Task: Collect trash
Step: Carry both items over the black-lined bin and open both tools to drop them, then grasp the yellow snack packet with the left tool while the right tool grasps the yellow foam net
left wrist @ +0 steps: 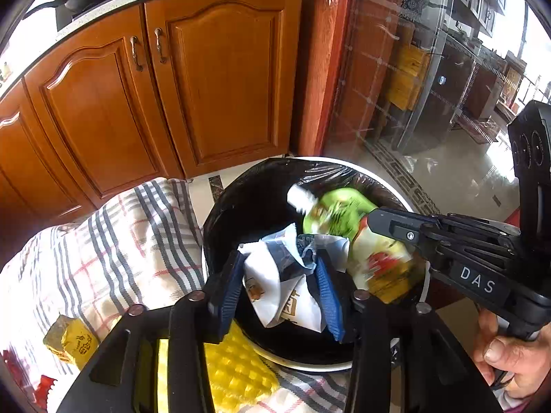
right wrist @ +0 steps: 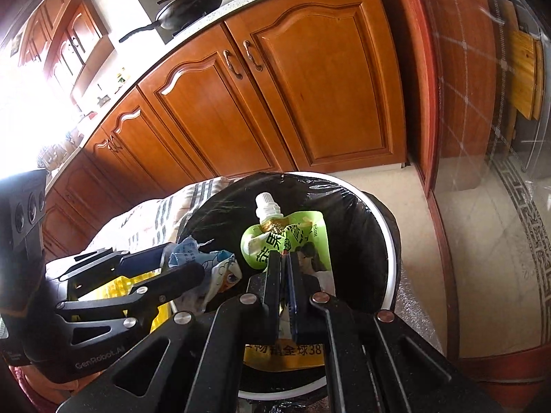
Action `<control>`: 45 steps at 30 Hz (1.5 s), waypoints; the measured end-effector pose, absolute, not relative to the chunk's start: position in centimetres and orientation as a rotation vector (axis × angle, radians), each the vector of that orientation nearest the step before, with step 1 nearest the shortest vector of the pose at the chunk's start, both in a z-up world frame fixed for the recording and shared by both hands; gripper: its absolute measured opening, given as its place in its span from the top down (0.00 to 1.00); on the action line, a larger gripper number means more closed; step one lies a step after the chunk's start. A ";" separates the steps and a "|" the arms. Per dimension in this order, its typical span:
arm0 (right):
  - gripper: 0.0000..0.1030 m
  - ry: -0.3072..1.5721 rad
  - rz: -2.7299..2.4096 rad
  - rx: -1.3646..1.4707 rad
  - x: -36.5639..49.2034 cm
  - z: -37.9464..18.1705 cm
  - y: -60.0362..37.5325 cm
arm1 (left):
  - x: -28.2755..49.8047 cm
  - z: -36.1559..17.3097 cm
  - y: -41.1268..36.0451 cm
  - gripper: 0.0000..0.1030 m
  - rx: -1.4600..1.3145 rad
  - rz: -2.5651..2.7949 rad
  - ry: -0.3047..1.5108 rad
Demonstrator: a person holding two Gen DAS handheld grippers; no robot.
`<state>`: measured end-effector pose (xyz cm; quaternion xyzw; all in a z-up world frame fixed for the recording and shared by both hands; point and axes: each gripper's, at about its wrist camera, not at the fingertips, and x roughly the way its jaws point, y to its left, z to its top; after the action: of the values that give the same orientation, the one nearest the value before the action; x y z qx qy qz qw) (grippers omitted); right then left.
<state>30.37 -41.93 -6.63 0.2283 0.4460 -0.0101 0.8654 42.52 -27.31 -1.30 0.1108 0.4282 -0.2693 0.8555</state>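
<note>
Green foil drink pouch [right wrist: 292, 241], light, limp and slick, hangs over the black-lined bin [right wrist: 389, 258] pinched flat mid-body by the right gripper [right wrist: 285, 258], while the left gripper [left wrist: 282, 275], jaws parted, loosely straddles crumpled paper wrappers [left wrist: 275, 275].

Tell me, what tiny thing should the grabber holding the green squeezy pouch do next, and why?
Probably open its jaws and let go. The right gripper is pinched shut on the green spouted drink pouch, which hangs right over the round white bin lined with a black plastic bag. Nothing lies between pouch and bin, so it should drop in, as the crumpled white and blue wrapper sits between the left gripper's open jaws.
</note>
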 end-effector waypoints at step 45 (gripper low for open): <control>0.10 0.727 0.059 0.448 21.7 -2.8 -30.6 | 25.7 2.0 -5.1 0.25 -0.099 -0.294 0.692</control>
<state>21.65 -30.55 -2.77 0.2172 0.3526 0.0284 0.9098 25.69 -5.12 2.01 -0.0482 0.3376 -0.1433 0.9291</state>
